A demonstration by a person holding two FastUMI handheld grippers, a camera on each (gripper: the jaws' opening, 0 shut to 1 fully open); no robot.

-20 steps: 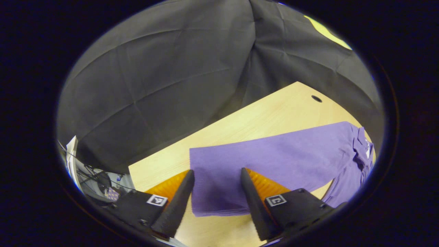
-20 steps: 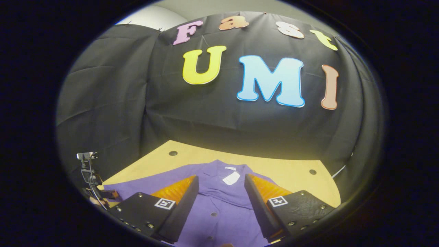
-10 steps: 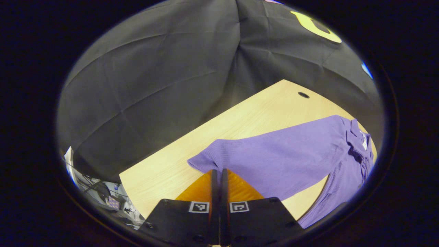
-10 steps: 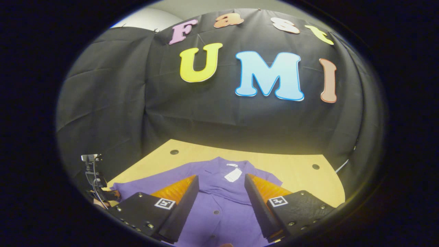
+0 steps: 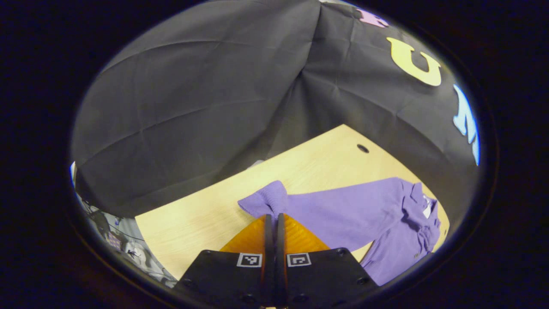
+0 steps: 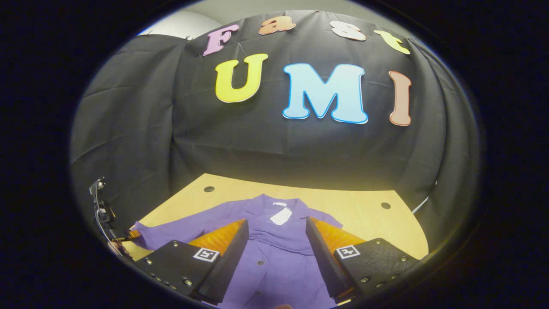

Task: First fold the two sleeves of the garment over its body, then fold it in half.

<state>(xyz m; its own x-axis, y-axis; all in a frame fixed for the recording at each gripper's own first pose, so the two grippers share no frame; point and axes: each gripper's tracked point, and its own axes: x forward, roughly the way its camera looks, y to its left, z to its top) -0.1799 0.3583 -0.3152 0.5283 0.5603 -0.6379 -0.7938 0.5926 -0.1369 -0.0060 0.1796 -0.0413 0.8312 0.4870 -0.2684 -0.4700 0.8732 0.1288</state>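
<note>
A: Purple garment (image 6: 274, 257) lies flat mid-bench (image 5: 201, 214), collar toward the far edge. Change?

B: Left claw (image 5: 272, 219) went from wide to clamped on the sleeve (image 5: 274, 198) cuff, now lifted. First sleeve fold starting. Right claw (image 6: 276, 240) wide, holding nothing, above the body.

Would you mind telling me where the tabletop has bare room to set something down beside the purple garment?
Bare wood on the table runs between the garment collar and the booth wall, widest at the far right corner by the hole. In the left gripper view, more lies left of the sleeve pinched by the left gripper. The middle is crowded: the right gripper hangs open over the garment.
</note>
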